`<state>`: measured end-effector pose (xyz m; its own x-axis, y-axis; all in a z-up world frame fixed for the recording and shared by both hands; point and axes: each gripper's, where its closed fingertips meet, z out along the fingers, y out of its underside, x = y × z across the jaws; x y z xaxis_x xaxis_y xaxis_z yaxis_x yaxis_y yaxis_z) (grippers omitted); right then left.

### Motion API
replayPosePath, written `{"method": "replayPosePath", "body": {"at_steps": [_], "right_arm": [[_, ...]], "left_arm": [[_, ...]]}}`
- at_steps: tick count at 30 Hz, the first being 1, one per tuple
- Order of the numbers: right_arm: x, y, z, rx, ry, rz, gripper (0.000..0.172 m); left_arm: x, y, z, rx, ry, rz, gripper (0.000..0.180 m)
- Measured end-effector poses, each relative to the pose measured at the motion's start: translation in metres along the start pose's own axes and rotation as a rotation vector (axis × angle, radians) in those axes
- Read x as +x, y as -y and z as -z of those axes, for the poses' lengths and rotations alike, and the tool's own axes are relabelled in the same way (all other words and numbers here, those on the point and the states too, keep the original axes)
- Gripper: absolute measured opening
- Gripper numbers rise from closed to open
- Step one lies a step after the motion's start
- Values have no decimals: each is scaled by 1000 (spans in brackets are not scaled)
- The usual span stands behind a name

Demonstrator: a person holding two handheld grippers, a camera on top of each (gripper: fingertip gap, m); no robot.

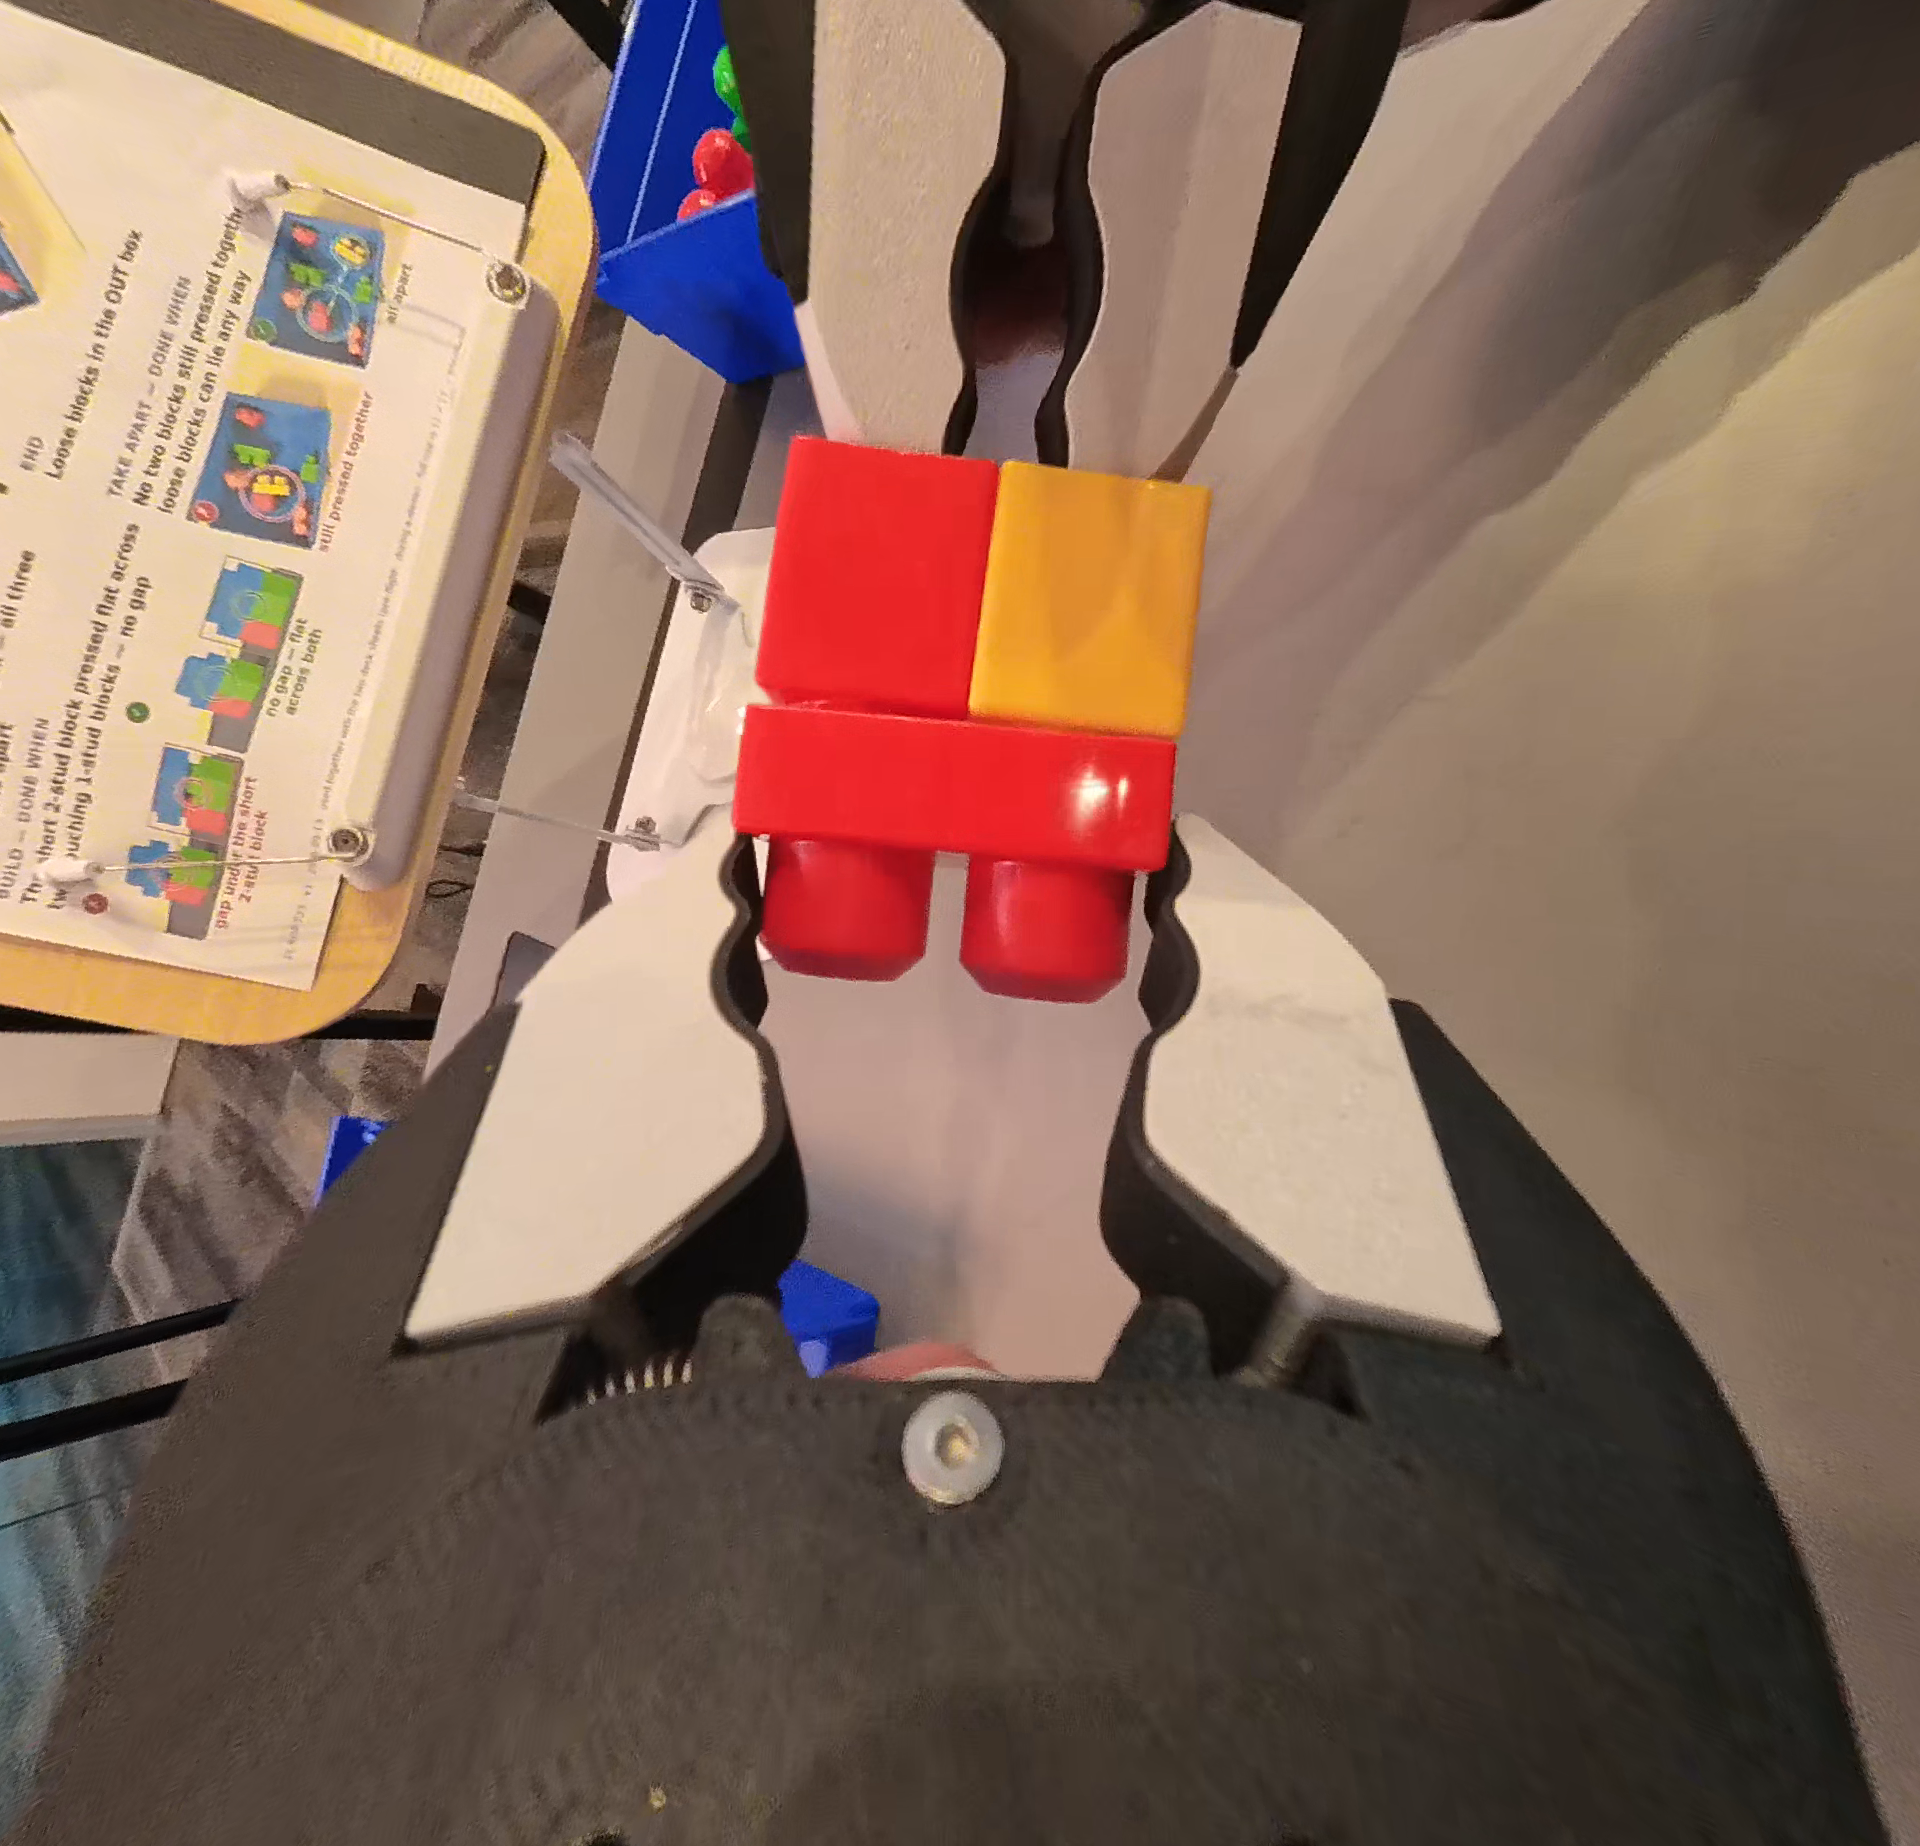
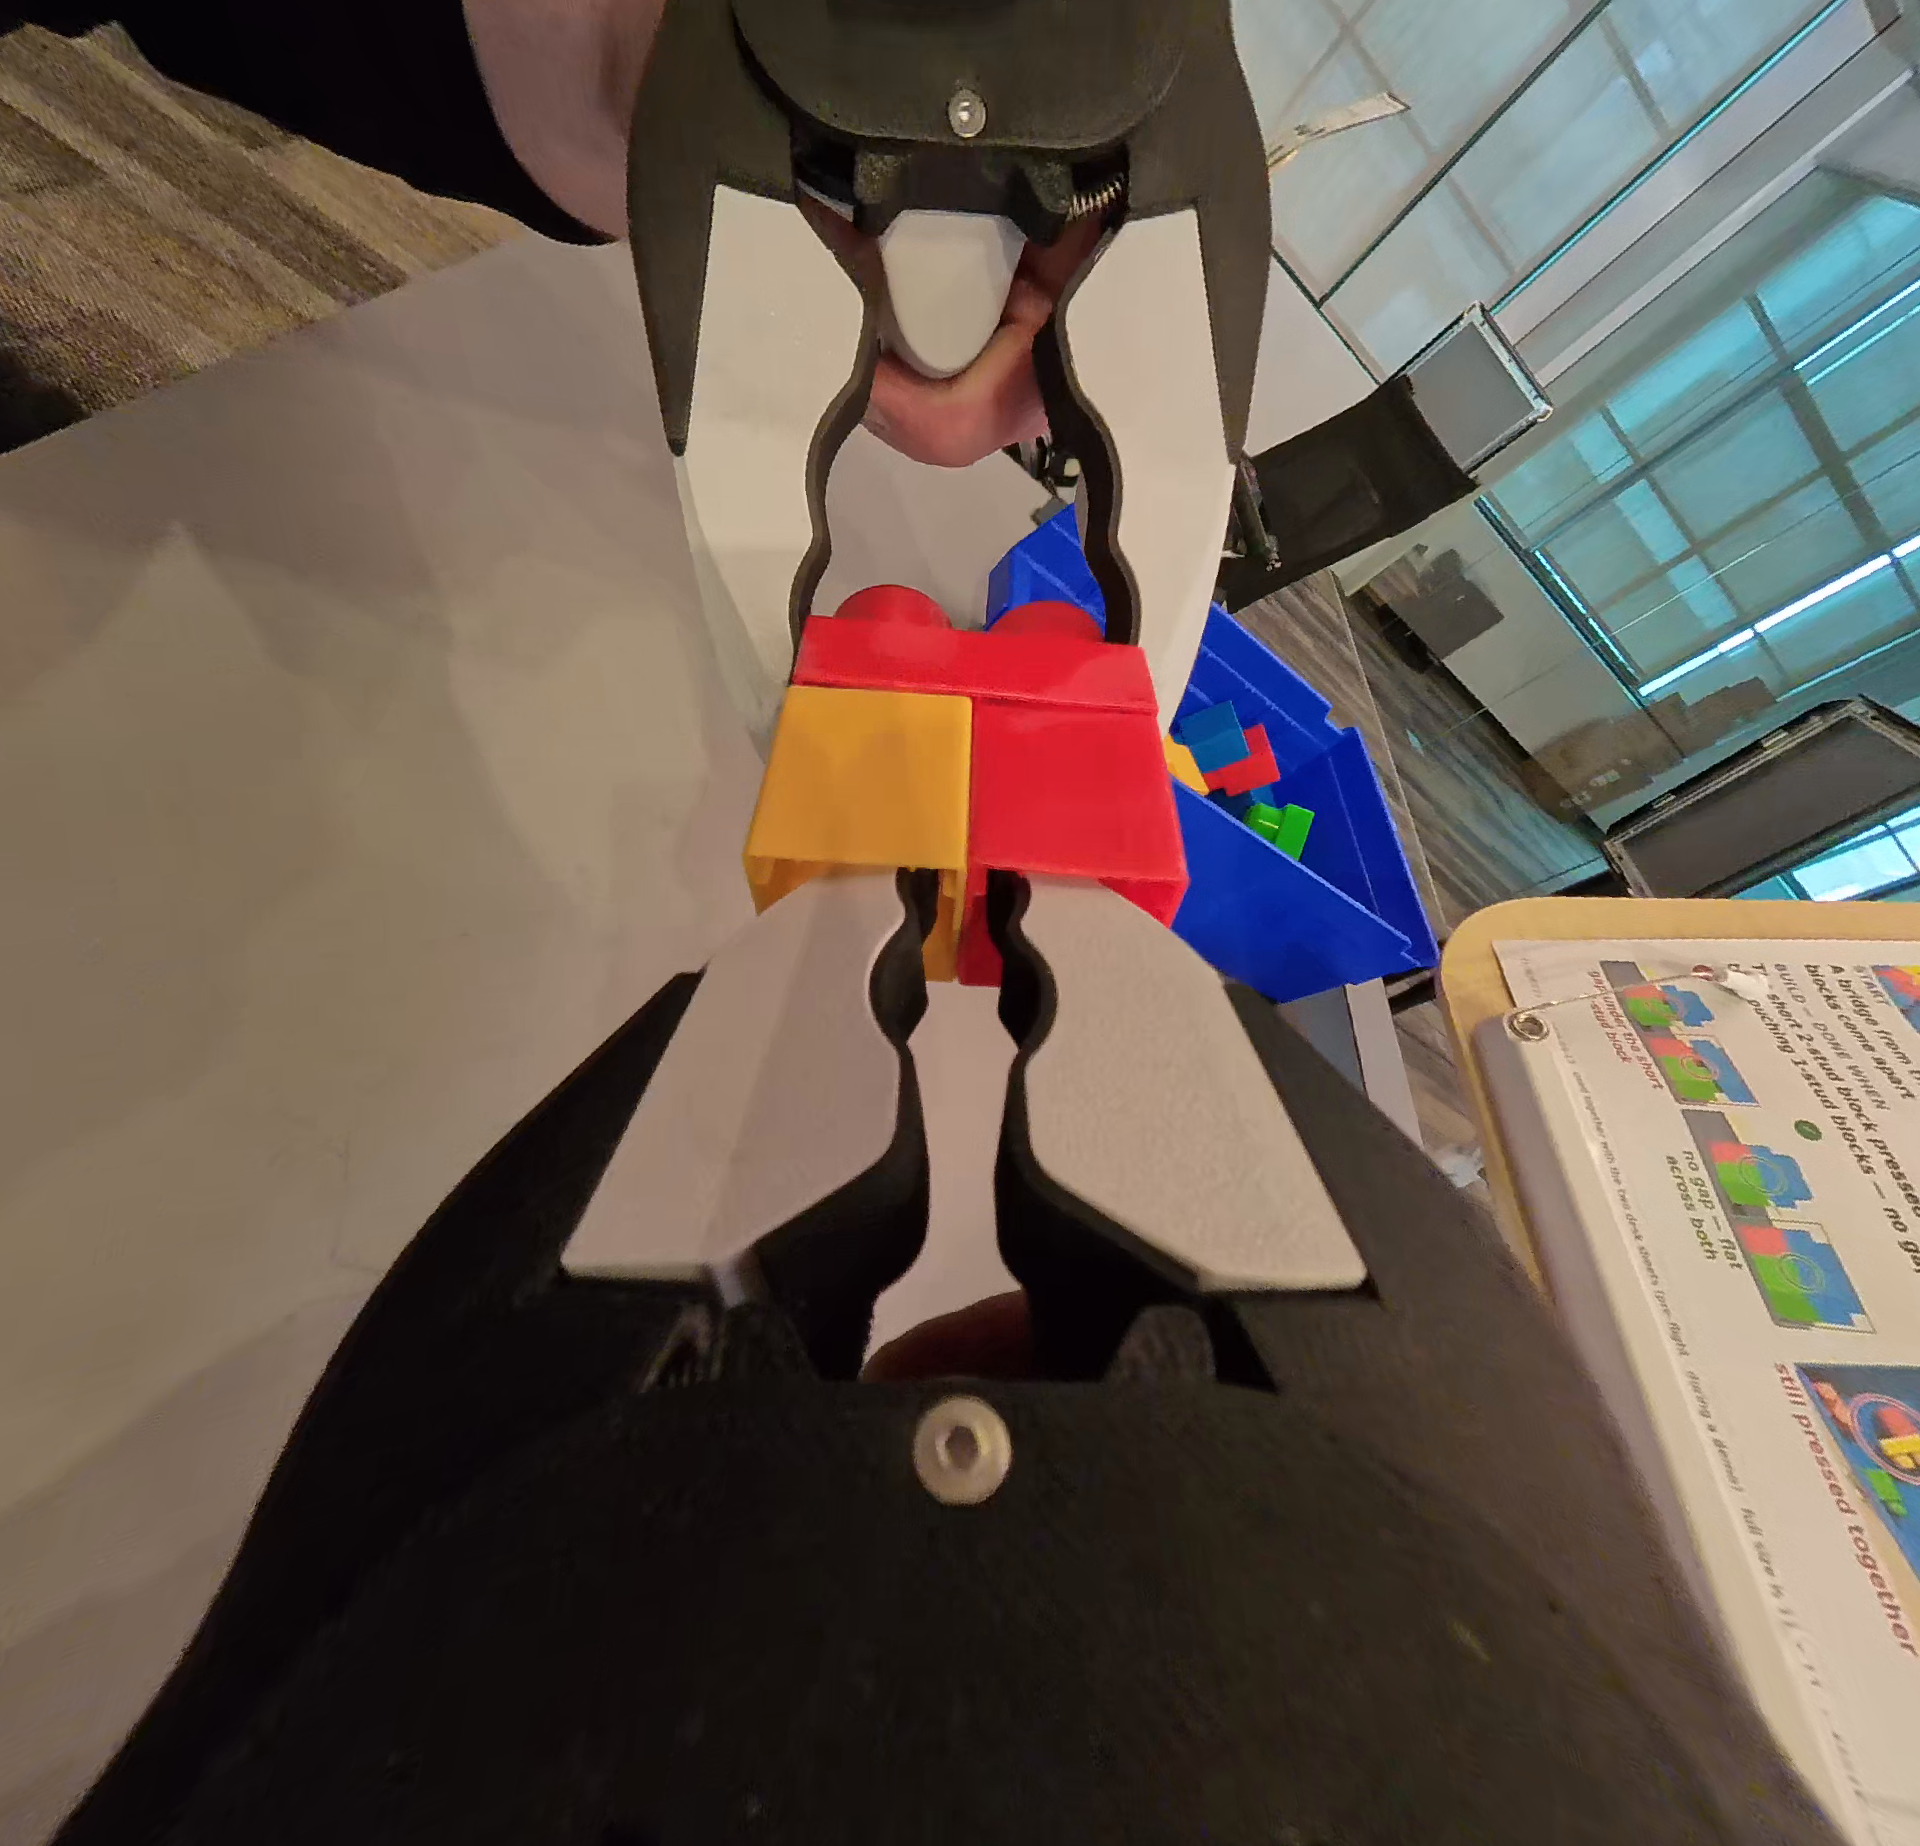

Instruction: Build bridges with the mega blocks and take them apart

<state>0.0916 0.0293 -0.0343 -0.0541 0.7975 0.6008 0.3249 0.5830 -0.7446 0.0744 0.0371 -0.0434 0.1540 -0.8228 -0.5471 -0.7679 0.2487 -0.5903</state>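
Note:
A small bridge is held in the air between both grippers. A red two-stud block [image 1: 956, 788] caps a red one-stud block [image 1: 878, 570] and a yellow one-stud block [image 1: 1086, 596] set side by side. My left gripper [image 1: 951, 913] is shut on the red two-stud block, its pads pressing on the stud end. It also shows in the right wrist view [image 2: 961, 601]. My right gripper [image 2: 958, 923] reaches into the open undersides of the yellow block [image 2: 862, 778] and the red one-stud block [image 2: 1070, 788]. It is shut on their two adjoining walls.
A blue bin [image 2: 1299, 892] with several loose coloured blocks stands behind the bridge; it also shows in the left wrist view [image 1: 686, 269]. An instruction sheet on a wooden board [image 1: 208, 549] lies beside it. The white table [image 2: 312, 653] lies below. A person's hand [image 2: 935, 414] holds the left gripper. Left and right tips are no more than a few centimetres apart.

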Motion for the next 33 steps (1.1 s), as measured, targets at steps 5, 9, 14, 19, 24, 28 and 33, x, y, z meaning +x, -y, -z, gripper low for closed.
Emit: {"method": "replayPosePath", "body": {"at_steps": [5, 9, 14, 19, 24, 28, 33], "right_arm": [[2, 3, 2, 10, -6, 9, 9], [1, 6, 4, 8, -7, 30, 9], [2, 12, 5, 15, -21, 33, 9], [2, 8, 3, -4, -29, 43, 9], [4, 5, 3, -6, -41, 54, 9], [8, 13, 7, 11, -63, 64, 9], [18, 19, 15, 62, -131, 54, 10]], "left_arm": [[-1, 5, 1, -13, 29, -43, 70], [-1, 9, 2, -12, 37, -70, 70], [-1, 15, 1, -12, 79, -99, 70], [-3, 12, -2, -30, 106, -108, 70], [-6, 11, -4, -42, 131, -123, 71], [-9, 19, 3, 13, 109, -87, 72], [-19, 21, 18, 97, 59, 66, 82]]}}
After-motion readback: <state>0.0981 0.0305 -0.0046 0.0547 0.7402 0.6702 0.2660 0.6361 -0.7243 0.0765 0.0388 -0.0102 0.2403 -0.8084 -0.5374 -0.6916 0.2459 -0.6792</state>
